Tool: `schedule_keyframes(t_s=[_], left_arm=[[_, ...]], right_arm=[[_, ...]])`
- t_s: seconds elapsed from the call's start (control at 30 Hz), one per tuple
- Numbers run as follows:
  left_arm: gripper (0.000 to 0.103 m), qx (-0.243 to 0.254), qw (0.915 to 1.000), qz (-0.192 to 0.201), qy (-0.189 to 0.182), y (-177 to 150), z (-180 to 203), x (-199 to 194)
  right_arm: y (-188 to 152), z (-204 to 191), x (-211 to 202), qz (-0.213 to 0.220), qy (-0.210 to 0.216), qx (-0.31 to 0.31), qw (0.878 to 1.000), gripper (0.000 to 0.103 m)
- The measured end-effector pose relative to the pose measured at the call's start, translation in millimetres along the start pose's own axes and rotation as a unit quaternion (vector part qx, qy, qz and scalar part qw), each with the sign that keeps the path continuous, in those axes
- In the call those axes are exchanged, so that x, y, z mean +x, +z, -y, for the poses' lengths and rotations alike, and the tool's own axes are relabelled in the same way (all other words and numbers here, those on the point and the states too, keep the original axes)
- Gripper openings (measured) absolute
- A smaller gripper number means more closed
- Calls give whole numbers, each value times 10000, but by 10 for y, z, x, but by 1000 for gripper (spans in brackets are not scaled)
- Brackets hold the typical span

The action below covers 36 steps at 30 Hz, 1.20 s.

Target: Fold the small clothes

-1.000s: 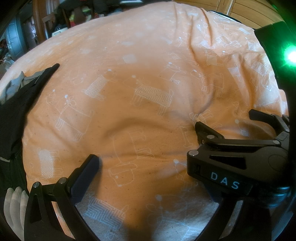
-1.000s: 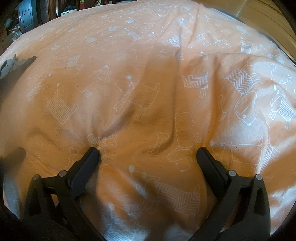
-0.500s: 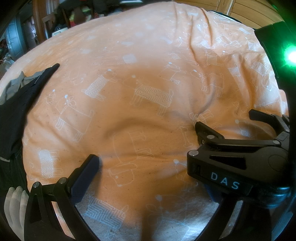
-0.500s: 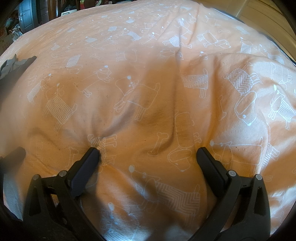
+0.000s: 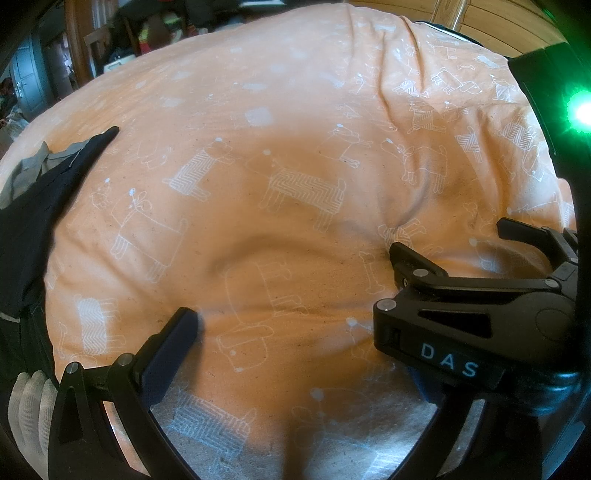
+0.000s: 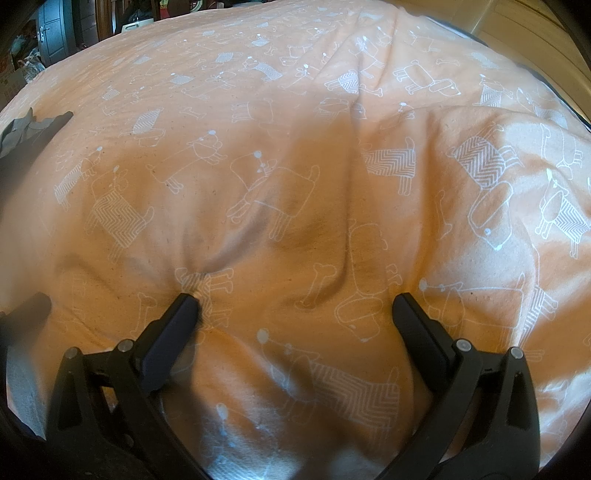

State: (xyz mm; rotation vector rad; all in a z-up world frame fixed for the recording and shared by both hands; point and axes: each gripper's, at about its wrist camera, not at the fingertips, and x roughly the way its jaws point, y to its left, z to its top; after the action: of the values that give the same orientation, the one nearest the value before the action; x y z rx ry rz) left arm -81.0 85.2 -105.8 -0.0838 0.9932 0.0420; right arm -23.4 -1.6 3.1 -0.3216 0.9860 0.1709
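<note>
A dark garment with a grey piece at its far end lies at the left edge of the orange dog-print bedcover. Its tip shows again as the dark garment at the far left of the right wrist view. My left gripper is open over bare cover, well to the right of the garment; its right finger is hidden behind the other tool. My right gripper is open with both tips pressed into the cover and nothing between them. It appears as the right gripper in the left wrist view.
A white-gloved hand holds the left tool at the lower left. The cover has soft wrinkles ahead of the right gripper. Cluttered furniture stands beyond the far left edge, and a wooden floor lies beyond the far right.
</note>
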Motion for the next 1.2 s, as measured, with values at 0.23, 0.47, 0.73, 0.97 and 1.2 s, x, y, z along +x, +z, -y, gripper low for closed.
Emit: schedule_keyframes(t_s=[0.23, 0.47, 0.73, 0.97, 1.2], left_arm=[[103, -7, 10000, 19, 21, -31, 15, -16], [103, -7, 10000, 22, 19, -42, 21, -24], [103, -6, 10000, 17, 18, -48, 20, -28], [103, -6, 10000, 17, 18, -43, 19, -26], [103, -5, 10000, 16, 18, -45, 21, -28]], right_arm=[[5, 26, 6, 22, 50, 35, 10000, 103], [0, 28, -6, 26, 50, 34, 10000, 103], [-16, 25, -12, 30, 58, 41, 10000, 103], [-16, 24, -13, 31, 56, 39, 10000, 103], [-17, 23, -12, 30, 55, 39, 10000, 103]])
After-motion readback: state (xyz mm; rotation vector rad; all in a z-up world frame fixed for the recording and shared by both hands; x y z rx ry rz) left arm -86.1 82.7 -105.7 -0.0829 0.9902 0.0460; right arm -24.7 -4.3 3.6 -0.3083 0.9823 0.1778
